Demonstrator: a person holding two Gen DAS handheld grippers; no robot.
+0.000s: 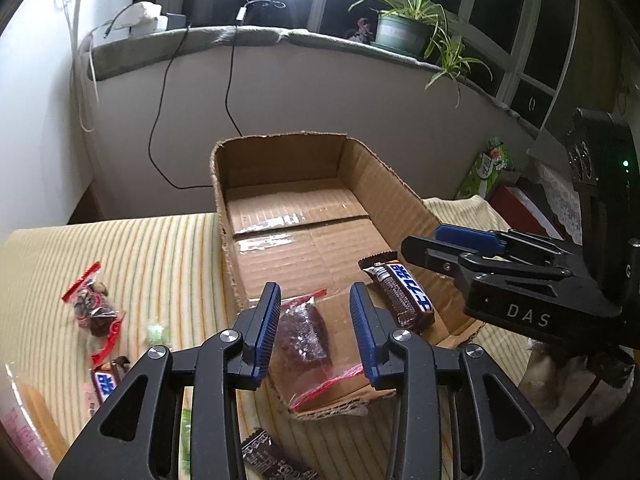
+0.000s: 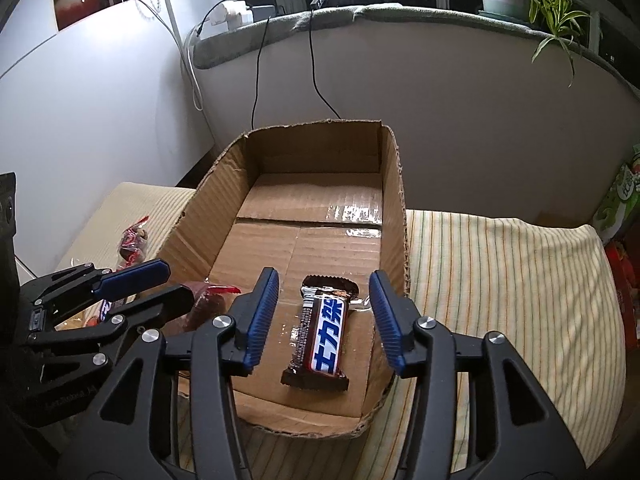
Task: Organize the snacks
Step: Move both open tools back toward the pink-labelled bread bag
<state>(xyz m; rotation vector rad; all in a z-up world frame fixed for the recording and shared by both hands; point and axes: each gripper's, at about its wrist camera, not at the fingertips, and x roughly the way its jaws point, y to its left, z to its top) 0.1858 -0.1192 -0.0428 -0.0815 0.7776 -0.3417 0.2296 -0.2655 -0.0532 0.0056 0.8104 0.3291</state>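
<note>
An open cardboard box (image 1: 280,168) (image 2: 312,148) stands on a striped cloth. Inside its near end lie a clear red-edged bag of dark candy (image 1: 306,336) (image 2: 204,308) and a brown chocolate bar with a blue and white label (image 1: 404,292) (image 2: 324,332). My left gripper (image 1: 316,320) (image 2: 160,280) is open and empty above the candy bag. My right gripper (image 2: 324,312) (image 1: 420,240) is open and empty above the chocolate bar. Left of the box lie another red-edged candy bag (image 1: 94,308) (image 2: 134,242), a second chocolate bar (image 1: 106,382) and a dark wrapped snack (image 1: 272,458).
The striped cloth (image 1: 152,264) (image 2: 500,280) covers the surface. A pale bagged item (image 1: 28,416) lies at the far left. A green package (image 1: 486,168) (image 2: 618,200) stands at the right. A windowsill behind holds a potted plant (image 1: 404,28) and cables.
</note>
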